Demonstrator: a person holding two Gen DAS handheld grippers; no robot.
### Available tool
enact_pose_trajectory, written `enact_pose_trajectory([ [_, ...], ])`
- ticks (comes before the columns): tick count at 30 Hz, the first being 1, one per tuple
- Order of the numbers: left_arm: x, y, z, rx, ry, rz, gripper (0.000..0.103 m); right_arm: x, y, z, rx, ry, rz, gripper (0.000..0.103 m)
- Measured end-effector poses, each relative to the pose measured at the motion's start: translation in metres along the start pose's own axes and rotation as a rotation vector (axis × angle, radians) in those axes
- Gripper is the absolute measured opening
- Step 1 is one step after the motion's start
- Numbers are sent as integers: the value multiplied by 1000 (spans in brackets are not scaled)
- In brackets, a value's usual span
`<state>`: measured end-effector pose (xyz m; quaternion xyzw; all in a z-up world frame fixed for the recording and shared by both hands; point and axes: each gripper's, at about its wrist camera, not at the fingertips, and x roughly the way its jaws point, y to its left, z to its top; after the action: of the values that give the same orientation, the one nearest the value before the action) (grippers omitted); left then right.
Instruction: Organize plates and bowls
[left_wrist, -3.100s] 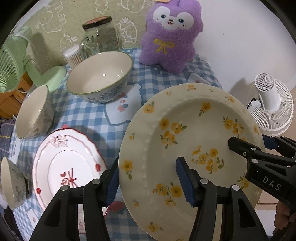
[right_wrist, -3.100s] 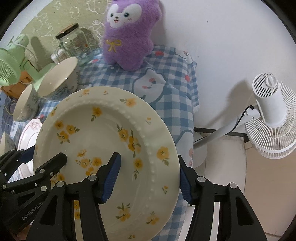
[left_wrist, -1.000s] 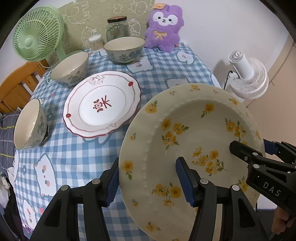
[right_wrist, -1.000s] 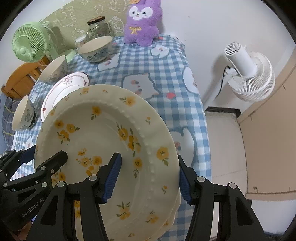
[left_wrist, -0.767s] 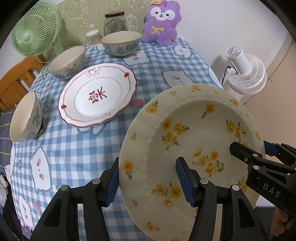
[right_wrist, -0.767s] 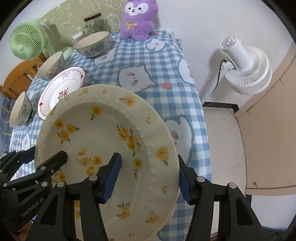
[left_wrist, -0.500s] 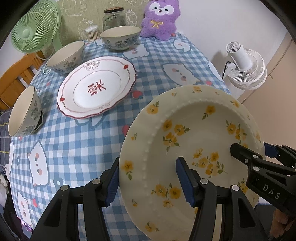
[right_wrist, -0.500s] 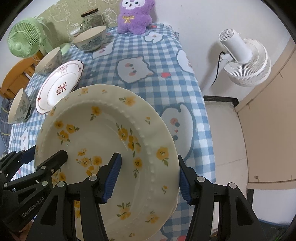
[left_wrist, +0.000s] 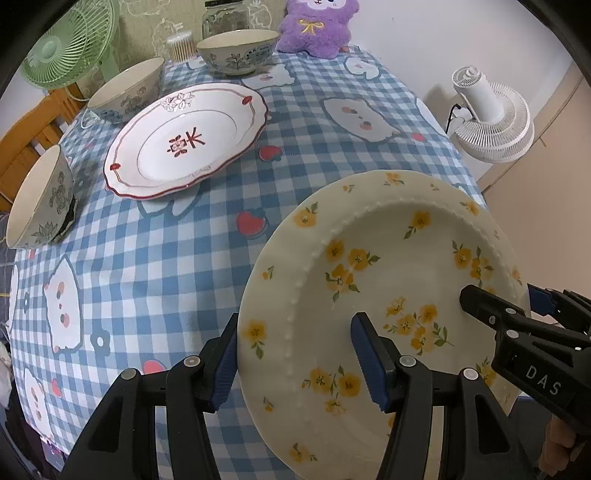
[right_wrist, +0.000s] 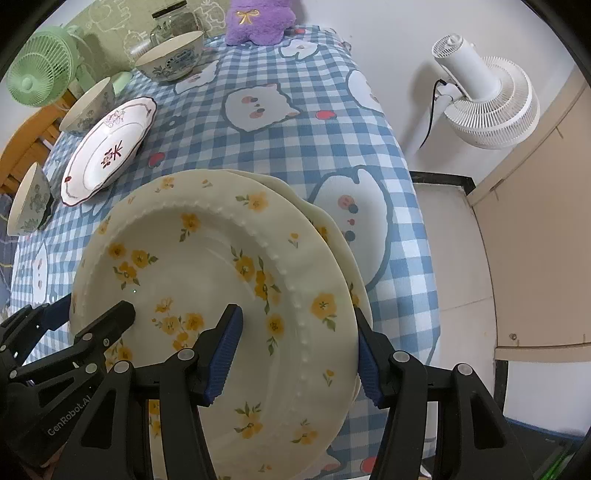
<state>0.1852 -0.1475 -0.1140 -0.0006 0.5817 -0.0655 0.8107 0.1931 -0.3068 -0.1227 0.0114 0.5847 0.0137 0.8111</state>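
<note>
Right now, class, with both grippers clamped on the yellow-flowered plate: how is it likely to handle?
Probably stiff: the yellow-flowered plate keeps its shape between the left hand-held gripper and right hand-held gripper. Its glossy glaze suggests the pads could slip. It looks ceramic, so likely heavy and breakable, especially lowered onto the matching plate beneath.

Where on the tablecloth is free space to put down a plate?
Bare cloth lies between the red-rimmed plate and the yellow-flower plate. The far left is crowded with three bowls.
</note>
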Motion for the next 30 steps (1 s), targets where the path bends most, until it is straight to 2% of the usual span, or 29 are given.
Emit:
enact_pose_trajectory([
  [12, 7, 8, -1, -38, 6, -5, 60, 8, 9, 8, -28, -12, -39, 60],
  [22, 8, 11, 1, -60, -5, -8, 60, 10, 10, 12, -12, -13, -39, 63],
  [30, 9, 11, 2, -78, -9, -5, 61, 9, 10, 5, -7, 18, -30, 66],
])
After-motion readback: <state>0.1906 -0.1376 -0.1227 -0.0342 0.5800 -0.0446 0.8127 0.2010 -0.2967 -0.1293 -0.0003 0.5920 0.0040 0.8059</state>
